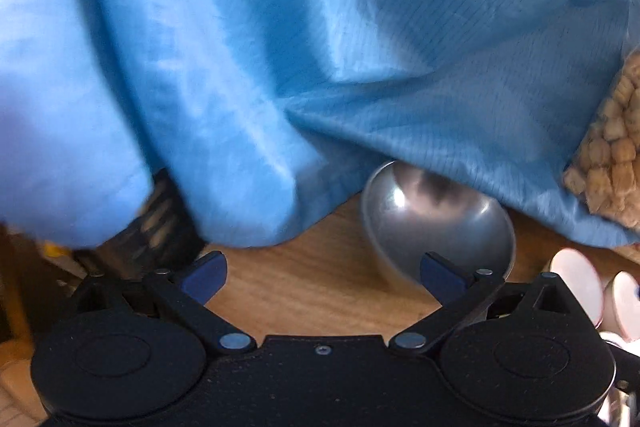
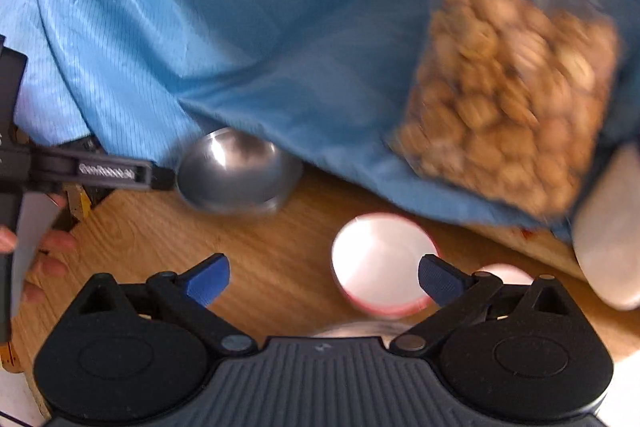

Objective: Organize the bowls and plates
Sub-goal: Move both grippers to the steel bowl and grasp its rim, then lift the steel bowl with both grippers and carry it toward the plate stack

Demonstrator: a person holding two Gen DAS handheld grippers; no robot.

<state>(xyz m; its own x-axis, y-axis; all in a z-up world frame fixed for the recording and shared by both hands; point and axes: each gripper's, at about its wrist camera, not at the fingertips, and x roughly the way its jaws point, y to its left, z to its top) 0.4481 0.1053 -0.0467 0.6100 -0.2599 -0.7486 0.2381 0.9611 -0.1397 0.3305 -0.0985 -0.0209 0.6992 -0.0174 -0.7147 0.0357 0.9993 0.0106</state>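
A steel bowl sits on the wooden table, half under a hanging blue garment. My left gripper is open and empty just in front of the bowl, its right finger overlapping the rim. In the right wrist view the same steel bowl lies at centre left, with the left gripper's finger reaching in beside it. My right gripper is open and empty over the table. A white bowl with a pink rim sits by its right finger; a second one peeks out behind.
A clear bag of brown nuggets hangs at the right, also the bag at the left view's edge. A white dish sits at far right. Pink-rimmed bowls stand right of the left gripper. A hand holds the left tool.
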